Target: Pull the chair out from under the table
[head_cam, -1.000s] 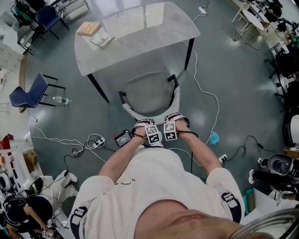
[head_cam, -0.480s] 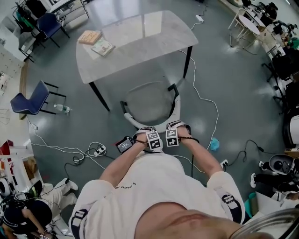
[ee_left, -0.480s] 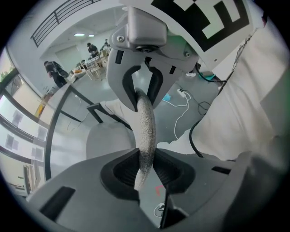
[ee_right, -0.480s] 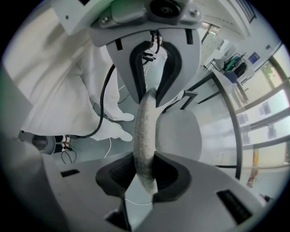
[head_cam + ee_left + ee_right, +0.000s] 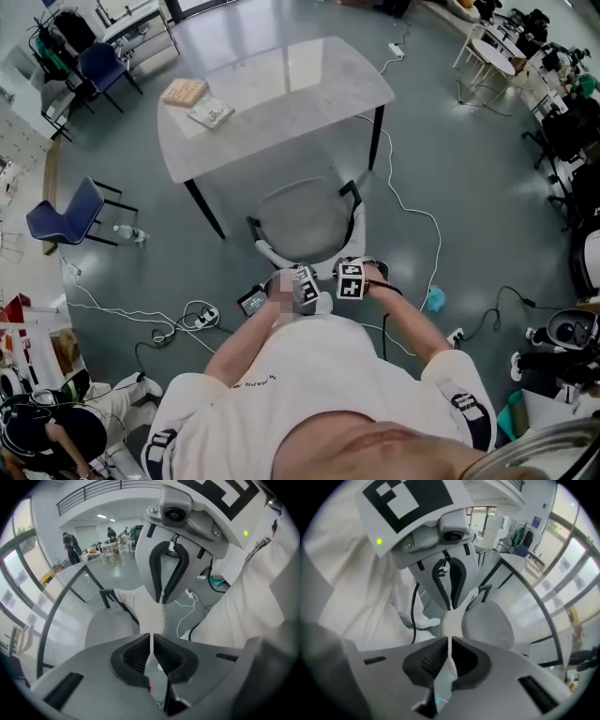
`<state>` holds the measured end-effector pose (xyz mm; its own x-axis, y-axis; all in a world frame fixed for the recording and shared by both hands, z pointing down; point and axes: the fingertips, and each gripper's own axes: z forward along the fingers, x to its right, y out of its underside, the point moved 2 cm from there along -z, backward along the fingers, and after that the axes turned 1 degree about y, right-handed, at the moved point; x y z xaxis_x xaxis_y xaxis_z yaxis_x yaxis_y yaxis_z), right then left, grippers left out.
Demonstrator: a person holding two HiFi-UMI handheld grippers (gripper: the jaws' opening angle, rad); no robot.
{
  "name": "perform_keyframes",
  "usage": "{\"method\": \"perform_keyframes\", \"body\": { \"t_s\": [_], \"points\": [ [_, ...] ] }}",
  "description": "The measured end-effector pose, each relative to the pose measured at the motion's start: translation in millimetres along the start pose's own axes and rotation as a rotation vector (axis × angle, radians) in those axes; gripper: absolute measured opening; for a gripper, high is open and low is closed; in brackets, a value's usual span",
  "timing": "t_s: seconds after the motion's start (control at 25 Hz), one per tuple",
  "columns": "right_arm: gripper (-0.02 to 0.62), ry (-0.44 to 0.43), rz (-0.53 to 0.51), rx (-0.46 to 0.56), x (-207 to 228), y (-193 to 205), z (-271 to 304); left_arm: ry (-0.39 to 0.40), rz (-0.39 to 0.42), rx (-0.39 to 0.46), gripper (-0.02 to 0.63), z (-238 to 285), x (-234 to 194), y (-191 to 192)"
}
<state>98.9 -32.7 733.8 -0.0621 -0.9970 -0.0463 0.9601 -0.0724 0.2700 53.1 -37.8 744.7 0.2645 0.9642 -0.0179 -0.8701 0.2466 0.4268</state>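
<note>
The white chair (image 5: 305,220) stands with its seat mostly out from under the table (image 5: 281,94), its curved backrest (image 5: 272,255) towards me. My left gripper (image 5: 298,283) and right gripper (image 5: 351,278) hover side by side just above the backrest's top rim. In the left gripper view the left gripper (image 5: 152,651) has its jaws closing to a thin slit with nothing between them, and the backrest (image 5: 140,606) shows beyond. The right gripper (image 5: 449,660) is closing the same way, above the backrest (image 5: 451,620) and seat (image 5: 487,620).
Two books (image 5: 197,101) lie on the table's far left corner. White cables (image 5: 408,202) and a power strip (image 5: 200,314) trail over the floor around the chair. A blue chair (image 5: 61,211) and a bottle (image 5: 127,232) sit at the left.
The chair has slid out from under the table towards me. Both grippers have risen off the backrest rim and drawn closer to my body.
</note>
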Motion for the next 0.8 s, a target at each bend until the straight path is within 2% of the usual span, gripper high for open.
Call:
{"method": "perform_keyframes", "body": {
  "t_s": [0.12, 0.2, 0.28, 0.52, 0.68, 0.8],
  "points": [
    [0.017, 0.015, 0.127, 0.066, 5, -15, -8, -0.033, -0.059, 0.056, 0.006, -22, -12, 1],
    [0.014, 0.023, 0.267, 0.161, 15, -27, -18, -0.072, -0.127, 0.111, 0.005, -37, -25, 0],
    [0.014, 0.047, 0.363, 0.253, 24, -39, -31, -0.126, -0.191, 0.183, 0.005, -57, -37, -4],
    [0.014, 0.163, 0.499, 0.578, 68, -88, -106, -0.328, -0.255, 0.391, 0.005, -140, -70, -29],
    [0.014, 0.283, 0.552, 0.708, 93, -109, -156, -0.416, -0.323, 0.506, 0.005, -186, -91, -37],
    [0.014, 0.366, 0.577, 0.803, 106, -120, -188, -0.478, -0.33, 0.557, 0.005, -216, -101, -43]
  ]
}}
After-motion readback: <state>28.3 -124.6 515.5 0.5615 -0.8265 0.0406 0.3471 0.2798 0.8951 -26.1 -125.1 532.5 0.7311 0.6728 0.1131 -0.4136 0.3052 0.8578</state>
